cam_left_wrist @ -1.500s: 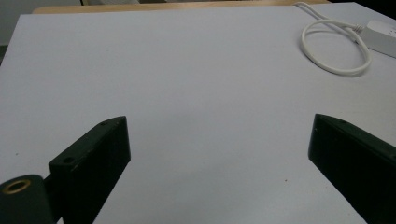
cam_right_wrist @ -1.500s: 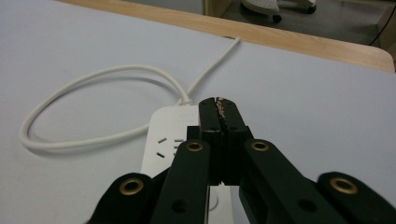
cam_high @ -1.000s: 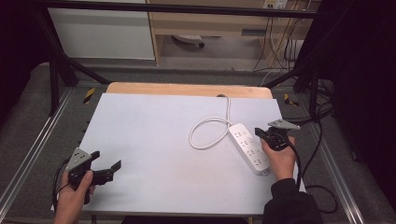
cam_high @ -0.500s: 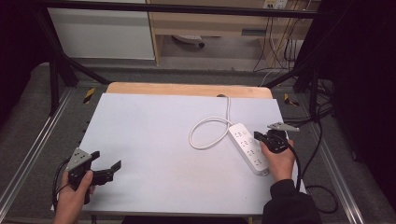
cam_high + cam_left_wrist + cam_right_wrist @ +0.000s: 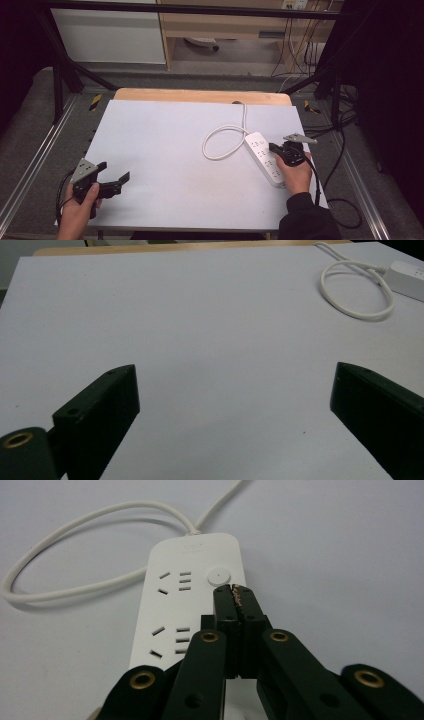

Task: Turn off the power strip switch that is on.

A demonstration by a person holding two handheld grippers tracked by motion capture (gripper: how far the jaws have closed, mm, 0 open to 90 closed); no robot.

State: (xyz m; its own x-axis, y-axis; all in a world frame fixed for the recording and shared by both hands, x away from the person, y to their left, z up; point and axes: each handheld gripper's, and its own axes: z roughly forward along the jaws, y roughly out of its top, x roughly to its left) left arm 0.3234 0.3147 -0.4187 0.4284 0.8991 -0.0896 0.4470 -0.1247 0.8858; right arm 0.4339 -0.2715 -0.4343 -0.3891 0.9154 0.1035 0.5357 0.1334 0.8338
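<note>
Spanning seemingly wooden table [image 5: 200, 95]: white surface [image 5: 165, 150]

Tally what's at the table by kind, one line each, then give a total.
Power strips: 1, the white power strip with its looped cord, lying on the table.
Grippers: 2, the left gripper with jaws wide apart, and the right gripper with jaws together over the strip near its round button.
Total: 3
</note>
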